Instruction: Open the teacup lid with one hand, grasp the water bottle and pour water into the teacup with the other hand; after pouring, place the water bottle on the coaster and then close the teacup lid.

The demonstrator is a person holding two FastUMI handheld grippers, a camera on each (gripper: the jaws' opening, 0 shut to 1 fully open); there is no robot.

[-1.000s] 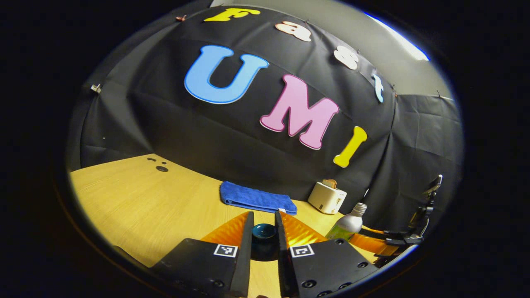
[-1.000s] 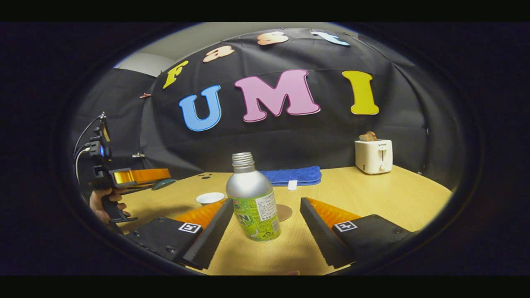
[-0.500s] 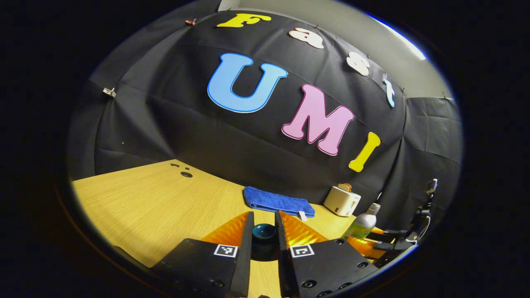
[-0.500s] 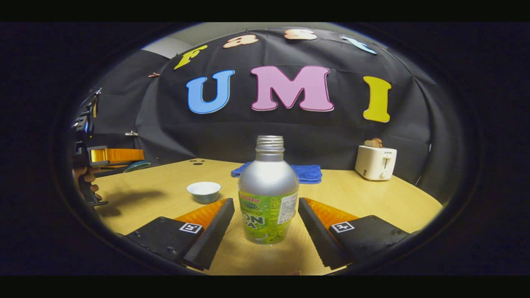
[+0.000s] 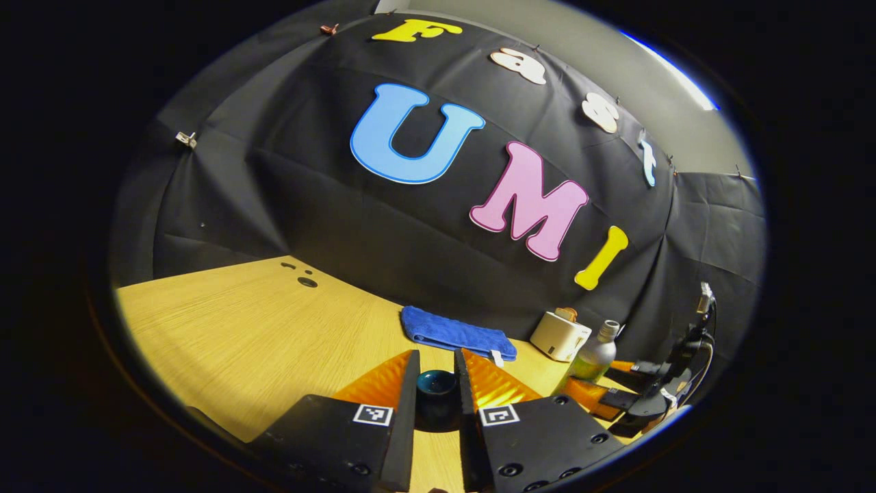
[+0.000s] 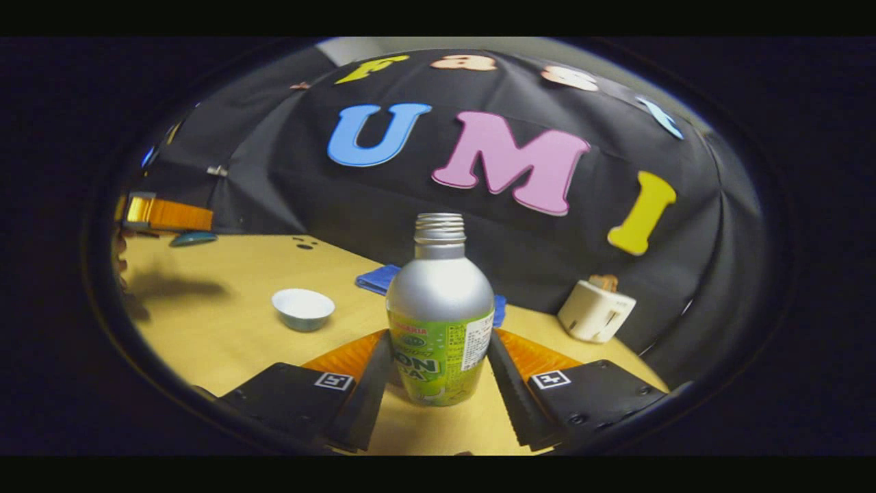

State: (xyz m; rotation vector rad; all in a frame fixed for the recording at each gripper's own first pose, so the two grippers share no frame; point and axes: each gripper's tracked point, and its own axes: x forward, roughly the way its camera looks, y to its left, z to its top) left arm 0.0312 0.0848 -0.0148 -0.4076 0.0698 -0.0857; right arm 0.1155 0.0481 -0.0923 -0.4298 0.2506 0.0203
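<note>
Wooden table (image 6: 226, 329) is carrying the open cup (image 6: 302, 308) near its left edge. The right gripper (image 6: 438, 373) is clenching the bottle (image 6: 439, 322), and the left gripper (image 5: 436, 397) is gripping the lid (image 5: 436, 385) aloft. Lid off, bottle grasped; pouring, coaster and closing are remaining.

A folded blue towel (image 5: 457, 334) lies on the wooden table (image 5: 233, 329) against the foot of the black cloth wall (image 5: 342, 226), at about four o'clock in the left gripper view. Just beside it, further toward four o'clock, stands a white toaster (image 5: 560, 334) with something brown sticking out of its top (too small to tell what). A few dark holes (image 5: 301, 275) mark the tabletop at nine o'clock.
</note>
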